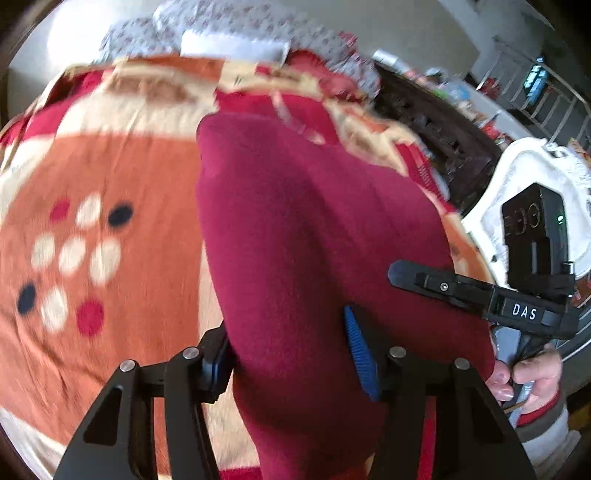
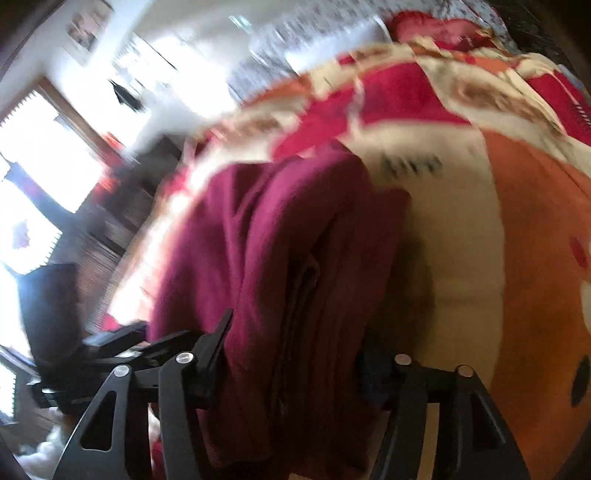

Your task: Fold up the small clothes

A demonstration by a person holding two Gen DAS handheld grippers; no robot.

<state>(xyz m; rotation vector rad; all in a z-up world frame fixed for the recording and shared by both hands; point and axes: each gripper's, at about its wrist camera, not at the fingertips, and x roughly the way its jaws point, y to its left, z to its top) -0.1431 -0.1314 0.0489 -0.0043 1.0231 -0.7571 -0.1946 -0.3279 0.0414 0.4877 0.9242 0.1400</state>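
In your left wrist view, your left tool [image 1: 291, 354] is pinching the maroon garment [image 1: 317, 236] between its two fingers, one blue ribbed pad [image 1: 360, 354] pressing into the cloth. The garment is stretching away from you over the patterned blanket [image 1: 96, 177], which is covering the bed in orange, cream and red with a cluster of dots. Your right tool [image 1: 476, 291] is reaching in from the right edge, marked DAS, with your hand [image 1: 532, 373] gripping its handle; from here you cannot tell how its jaws are standing. A white chair [image 1: 517, 173] is standing beyond the bed's edge, and a pale flowered pillow [image 1: 229, 33] is lying at the far end.

In your right wrist view, badly blurred, your right tool [image 2: 291, 373] is clamping a bunched fold of the same garment [image 2: 280, 236], which is hanging thick between the fingers and hiding the pads. The blanket [image 2: 535, 229] is lying to the right, and bright windows [image 2: 44, 162] are glaring on the left.
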